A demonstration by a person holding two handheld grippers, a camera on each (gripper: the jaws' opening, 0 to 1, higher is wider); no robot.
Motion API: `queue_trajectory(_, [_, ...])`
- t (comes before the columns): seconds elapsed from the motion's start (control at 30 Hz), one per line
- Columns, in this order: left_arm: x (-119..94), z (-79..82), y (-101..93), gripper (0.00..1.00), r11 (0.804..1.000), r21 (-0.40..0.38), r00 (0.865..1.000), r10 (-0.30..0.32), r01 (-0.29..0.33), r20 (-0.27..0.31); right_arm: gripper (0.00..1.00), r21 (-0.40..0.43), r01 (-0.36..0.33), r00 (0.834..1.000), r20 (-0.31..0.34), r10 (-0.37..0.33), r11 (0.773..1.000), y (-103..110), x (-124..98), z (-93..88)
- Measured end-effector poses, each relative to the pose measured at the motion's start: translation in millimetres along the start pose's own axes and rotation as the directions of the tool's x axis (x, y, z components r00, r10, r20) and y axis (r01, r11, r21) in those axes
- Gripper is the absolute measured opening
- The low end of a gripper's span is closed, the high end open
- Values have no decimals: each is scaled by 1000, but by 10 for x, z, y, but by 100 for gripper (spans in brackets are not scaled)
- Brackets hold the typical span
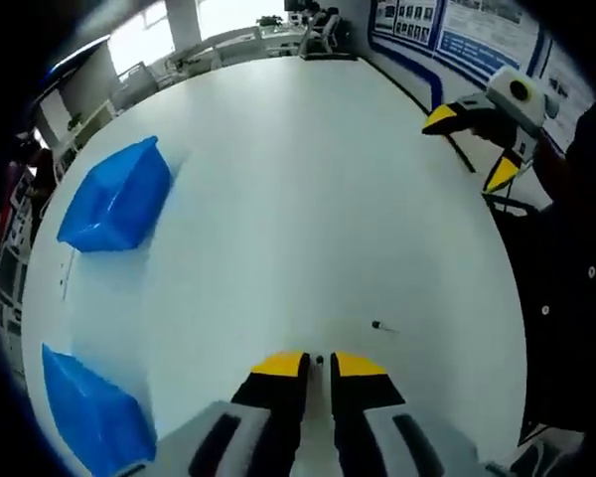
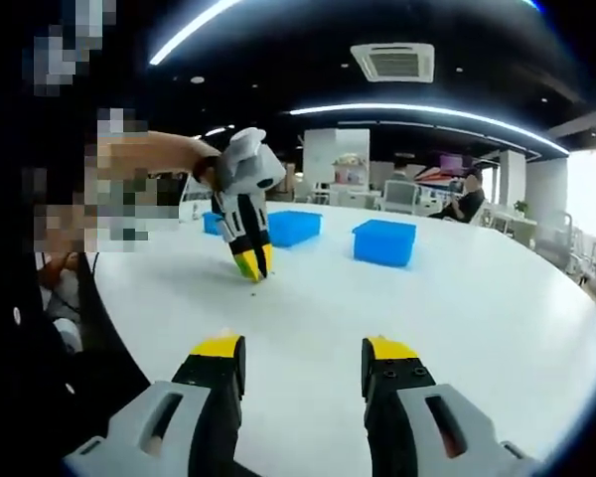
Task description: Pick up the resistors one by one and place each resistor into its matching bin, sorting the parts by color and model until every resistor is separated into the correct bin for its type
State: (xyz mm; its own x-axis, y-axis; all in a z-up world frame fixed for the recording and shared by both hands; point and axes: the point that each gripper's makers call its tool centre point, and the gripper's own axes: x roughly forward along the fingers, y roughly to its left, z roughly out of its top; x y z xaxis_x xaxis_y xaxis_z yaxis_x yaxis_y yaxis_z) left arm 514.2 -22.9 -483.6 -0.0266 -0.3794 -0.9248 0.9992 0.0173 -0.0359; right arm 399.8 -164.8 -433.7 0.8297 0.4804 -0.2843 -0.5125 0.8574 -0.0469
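Observation:
My left gripper (image 1: 319, 366) points down at the white table (image 1: 308, 179), its yellow jaws nearly together on a small dark resistor (image 1: 319, 360) at their tips. A second resistor (image 1: 377, 325) lies loose on the table just beyond and to the right. In the right gripper view, the left gripper (image 2: 255, 266) hangs tip-down just over the table (image 2: 457, 308), held by a hand (image 2: 149, 154). My right gripper (image 2: 305, 350) is open with nothing between its fingers, well above the table. It also shows in the left gripper view as the right gripper (image 1: 472, 147), jaws apart.
Two blue bins (image 1: 114, 199) (image 1: 89, 417) stand along the table's left side. From the right gripper view, blue bins (image 2: 384, 241) (image 2: 293, 227) sit beyond the left gripper. The person's dark clothing (image 1: 576, 298) is at the table's right edge. Chairs and a seated person (image 2: 467, 204) are far behind.

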Motion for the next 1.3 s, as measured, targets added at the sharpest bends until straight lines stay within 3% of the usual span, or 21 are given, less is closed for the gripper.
queue_trajectory(0.2, [2,-11,-30,6,997,-52,999,-47,48,5,48,1,6,1000,-5,-6,1000,-27,10,-15])
queue_trajectory(0.37, [-6,-21,-32,5,994,-97,998,-53,56,33,48,4,0,1000,-4,0,1000,-5,30,-2])
queue_trajectory(0.47, [-23,-31,-33,5,994,-100,997,-26,33,69,48,2,-5,1000,-2,5,1000,17,38,18])
queue_trajectory(0.5, [-51,1,-38,5,992,-121,993,-14,29,117,48,1,-6,1000,0,6,1000,23,37,31])
queue_trajectory(0.53, [-63,6,-42,5,991,-128,992,-14,30,129,48,1,-6,1000,2,6,1000,26,37,40])
queue_trajectory(0.57, [-146,46,-60,5,984,-172,980,-10,44,197,48,-3,-6,1000,6,6,1000,37,38,65])
queue_trajectory(0.67, [-340,116,-27,5,974,-225,947,49,25,318,48,-12,-10,1000,16,10,1000,72,46,128])
queue_trajectory(0.77, [-620,217,-8,5,962,-273,873,142,-11,467,48,-28,-16,1000,22,17,999,115,61,190])
queue_trajectory(0.87, [-903,260,31,5,938,-334,781,276,-92,561,49,-37,-18,999,29,19,999,141,72,250])
queue_trajectory(0.9, [-1030,301,19,5,926,-362,727,325,-113,605,49,-37,-18,999,33,19,999,147,74,269])
queue_trajectory(0.97, [-1207,343,-10,5,903,-404,644,395,-143,655,49,-48,-18,999,47,20,999,179,78,342])
queue_trajectory(1.03, [-1367,379,-44,5,878,-444,550,464,-179,694,49,-58,-21,998,64,25,998,218,75,419])
queue_trajectory(1.07, [-1420,395,-82,5,869,-463,512,483,-176,710,49,-59,-23,997,71,28,998,235,73,448])
queue_trajectory(1.1, [-1479,407,-97,5,855,-489,466,509,-175,723,49,-60,-26,996,78,30,998,251,72,476])
queue_trajectory(1.13, [-1512,407,-106,5,842,-511,433,532,-175,728,49,-60,-27,996,83,32,998,262,72,496])
queue_trajectory(1.2, [-1542,408,-113,5,826,-537,396,556,-168,731,49,-66,-27,996,87,32,997,276,75,519])
queue_trajectory(1.3, [-1526,421,-85,5,816,-554,383,570,-164,727,49,-72,-26,995,89,32,997,280,69,537])
